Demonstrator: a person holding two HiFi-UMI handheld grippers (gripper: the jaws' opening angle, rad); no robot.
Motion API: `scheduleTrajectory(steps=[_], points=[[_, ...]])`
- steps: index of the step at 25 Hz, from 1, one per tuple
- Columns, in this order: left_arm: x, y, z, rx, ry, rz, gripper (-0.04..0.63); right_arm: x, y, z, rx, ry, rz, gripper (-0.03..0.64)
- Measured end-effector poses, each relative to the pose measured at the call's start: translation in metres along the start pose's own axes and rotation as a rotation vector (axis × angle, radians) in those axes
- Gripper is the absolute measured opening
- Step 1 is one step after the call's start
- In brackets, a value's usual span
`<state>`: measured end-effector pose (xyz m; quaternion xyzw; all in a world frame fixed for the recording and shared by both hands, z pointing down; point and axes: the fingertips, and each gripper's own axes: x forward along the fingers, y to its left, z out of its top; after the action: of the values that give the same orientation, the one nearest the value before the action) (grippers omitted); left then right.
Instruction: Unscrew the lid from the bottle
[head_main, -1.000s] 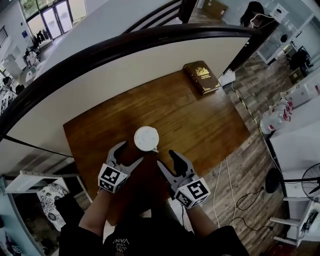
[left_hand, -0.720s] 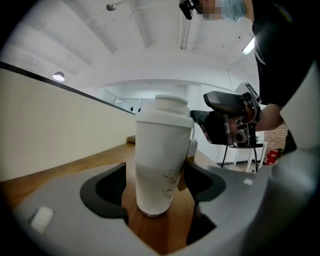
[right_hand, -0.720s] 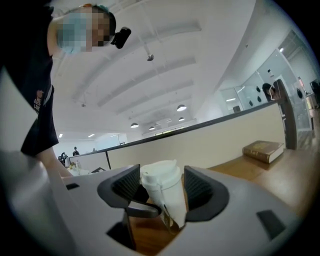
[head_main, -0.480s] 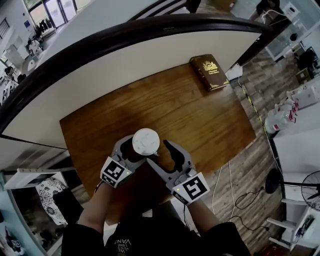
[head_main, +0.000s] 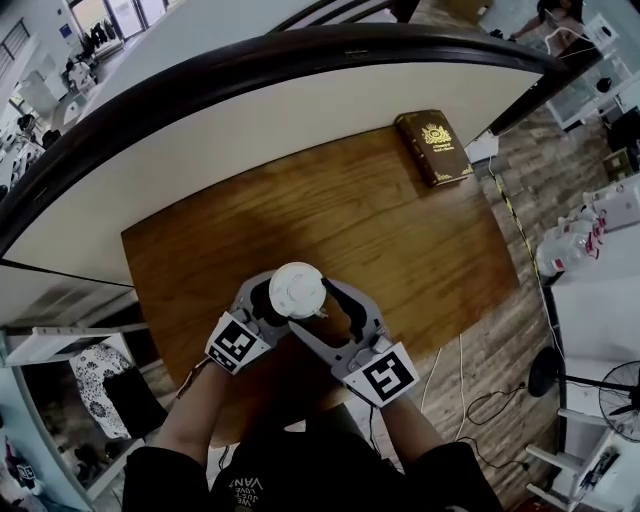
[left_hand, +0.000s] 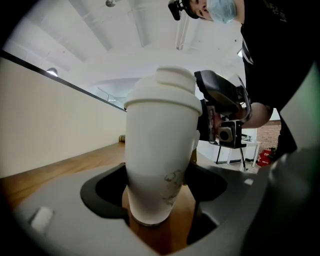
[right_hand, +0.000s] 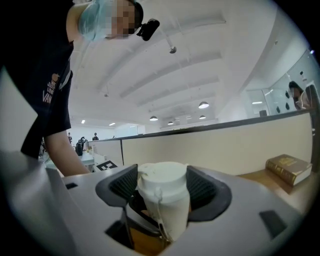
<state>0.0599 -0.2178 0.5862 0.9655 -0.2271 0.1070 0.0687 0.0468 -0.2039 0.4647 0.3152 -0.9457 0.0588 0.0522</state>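
I note the left gripper (head_main: 262, 303) coming in from 7 o'clock. Its jaws are closed round the lower body of the tall white smooth-walled bottle (left_hand: 160, 150), and the pads appear to touch both sides. The bottle stands upright on the brown wooden table (head_main: 400, 230), near its 6 o'clock edge. The round white screw lid (head_main: 297, 289) is still seated.

I judge the bottle rigid, slick and tapered toward the base, so a low grip could creep; I cannot tell its weight. The body suits holding, the lid suits turning.

The right gripper (head_main: 322, 312), from 5 o'clock, has its ribbed pads pressed against the lid on either side.

A dark brown hardback book (head_main: 434, 147) lies well apart at 1 o'clock.

A second ago both grippers stood short of the bottle with jaws spread; they have since moved in and closed.
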Motion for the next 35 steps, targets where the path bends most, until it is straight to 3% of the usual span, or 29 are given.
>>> scheduleTrajectory(steps=[4, 8, 15, 19, 23, 30, 35], points=[[-0.001, -0.002, 0.000, 0.012, 0.008, -0.010, 0.362, -0.003, -0.002, 0.002, 0.068, -0.026, 0.128, 0.275], [0.002, -0.006, 0.000, 0.058, 0.024, -0.022, 0.362, 0.000, -0.011, 0.007, 0.183, -0.059, 0.341, 0.275], [0.001, -0.001, -0.002, 0.007, 0.021, 0.028, 0.362, 0.027, -0.005, 0.007, 0.118, 0.048, 0.583, 0.275], [0.000, -0.001, -0.001, 0.007, 0.015, 0.041, 0.362, 0.031, -0.002, 0.009, 0.101, 0.074, 0.644, 0.275], [-0.001, -0.001, -0.001, 0.004, 0.009, 0.052, 0.362, 0.027, -0.005, 0.018, 0.116, 0.038, 0.607, 0.275], [-0.002, 0.000, -0.002, -0.005, 0.011, 0.052, 0.362, -0.007, -0.019, 0.035, 0.069, -0.094, 0.267, 0.275], [-0.002, 0.001, -0.004, -0.011, 0.019, 0.050, 0.362, -0.025, 0.000, 0.013, 0.131, -0.088, 0.158, 0.275]])
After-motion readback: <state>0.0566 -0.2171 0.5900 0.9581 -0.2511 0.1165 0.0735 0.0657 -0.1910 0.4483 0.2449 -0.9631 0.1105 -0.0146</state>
